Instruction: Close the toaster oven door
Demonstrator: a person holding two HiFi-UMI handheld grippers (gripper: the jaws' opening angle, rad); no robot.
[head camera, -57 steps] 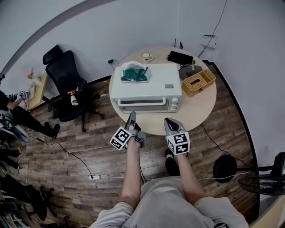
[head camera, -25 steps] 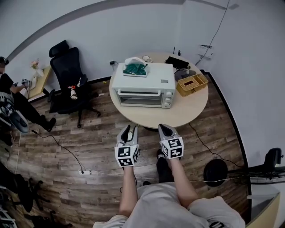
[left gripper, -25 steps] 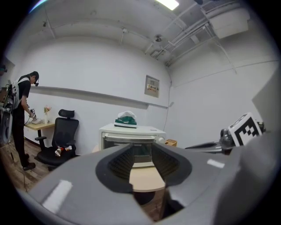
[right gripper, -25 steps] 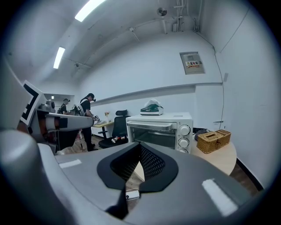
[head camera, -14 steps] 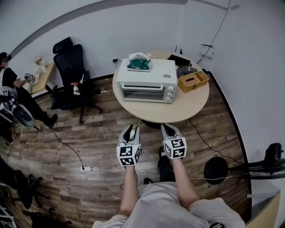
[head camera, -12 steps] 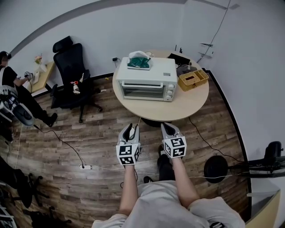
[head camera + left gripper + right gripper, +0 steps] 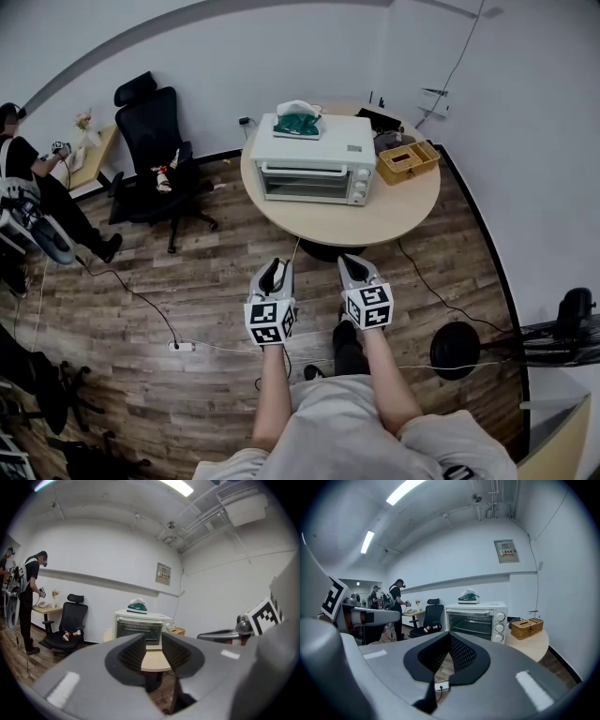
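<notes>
Looking pretty much done here: the toaster oven [image 7: 317, 155] on the round desk [image 7: 394, 217] has its door [image 7: 305, 182] flush shut, left gripper [image 7: 275, 268] slightly parted and empty, right gripper [image 7: 350, 263] pinched closed, both well away.

White, tan and brown
White boxy toaster oven [image 7: 314, 155], pale tan round tabletop [image 7: 394, 214], yellow-brown woven basket [image 7: 405, 161], brown streaky wooden plank floor [image 7: 187, 272], black office chair [image 7: 148, 136].

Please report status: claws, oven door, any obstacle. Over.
Left claw open, empty; right claw shut, empty. Toaster oven door looks closed. Claws off the table; no obstacle seen.
</notes>
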